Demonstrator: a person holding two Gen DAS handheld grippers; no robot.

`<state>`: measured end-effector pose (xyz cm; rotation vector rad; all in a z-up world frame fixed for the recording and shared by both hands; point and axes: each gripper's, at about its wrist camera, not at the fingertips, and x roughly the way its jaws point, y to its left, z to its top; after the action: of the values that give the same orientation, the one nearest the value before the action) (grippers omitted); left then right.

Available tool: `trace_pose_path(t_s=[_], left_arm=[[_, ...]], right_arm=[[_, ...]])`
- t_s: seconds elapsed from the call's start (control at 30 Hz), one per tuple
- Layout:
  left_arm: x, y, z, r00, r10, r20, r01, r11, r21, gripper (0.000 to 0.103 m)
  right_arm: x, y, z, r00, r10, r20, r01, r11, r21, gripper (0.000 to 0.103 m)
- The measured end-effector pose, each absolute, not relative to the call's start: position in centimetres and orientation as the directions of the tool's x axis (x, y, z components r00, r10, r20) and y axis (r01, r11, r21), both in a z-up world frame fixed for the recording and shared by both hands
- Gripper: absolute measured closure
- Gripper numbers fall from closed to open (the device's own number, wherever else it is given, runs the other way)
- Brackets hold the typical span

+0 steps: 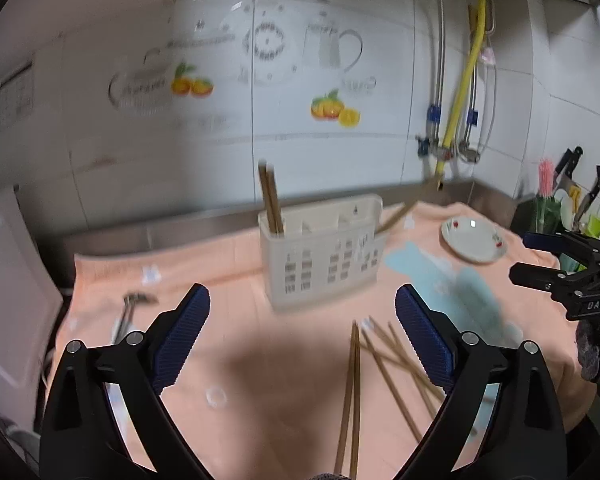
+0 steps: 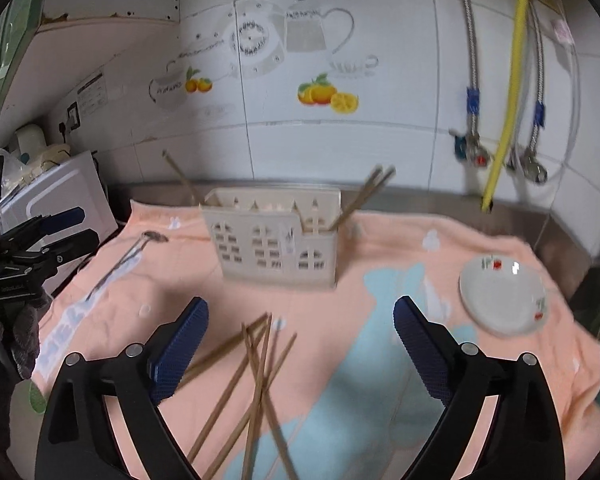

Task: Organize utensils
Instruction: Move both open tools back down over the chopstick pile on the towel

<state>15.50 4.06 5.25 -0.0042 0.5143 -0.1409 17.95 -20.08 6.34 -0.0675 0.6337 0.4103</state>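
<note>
The left gripper has its blue ribbed fingers spread wide apart with nothing between them; it hangs over a bare stretch of the peach-pink towel with pale blue figures that covers the surface. The right gripper likewise has its blue ribbed fingers wide apart and empty, above a loose heap of thin brown wooden chopsticks lying crossed on the towel toward the near edge of the surface. In the left wrist view the same loose chopsticks lie just beside the right-hand finger.

Past both grippers, toward the back edge of the surface, stands the cream plastic utensil holder with window-shaped cut-outs, upright on the towel. One pair of chopsticks stands in its left end compartment, and another pair leans out of its right end; which compartment each sits in beyond that cannot be told through the blur.

A metal spoon with a long thin handle lies on the towel near the left edge of the surface. A small white saucer with red and green marks sits near the right edge. The back wall is white tile with fruit stickers, and a yellow hose runs down it at the back right corner.
</note>
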Motion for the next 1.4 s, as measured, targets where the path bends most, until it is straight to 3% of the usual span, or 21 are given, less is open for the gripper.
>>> trace_pose_path(t_s=[0.5, 1.1, 1.4], left_arm=[[12.1, 6.1, -2.0, 0.798, -0.073, -0.599, 0.042, 0.997, -0.066, 0.005], [10.0, 7.2, -5.5, 0.756, -0.076, -0.65, -0.011, 0.992, -0.128, 0.005], [9.8, 7.0, -7.0, 0.731, -0.084, -0.677, -0.007, 0.991, -0.13, 0.005]], right_arm=[[10.9, -18.5, -1.5, 0.699, 0.309, -0.645, -0.395, 0.919, 0.012, 0.01], [8.2, -16.9, -6.8, 0.634, 0.34, -0.695, -0.412, 0.909, 0.068, 0.01], [8.7, -17.2, -7.8, 0.613, 0.335, -0.716, -0.394, 0.915, 0.091, 0.025]])
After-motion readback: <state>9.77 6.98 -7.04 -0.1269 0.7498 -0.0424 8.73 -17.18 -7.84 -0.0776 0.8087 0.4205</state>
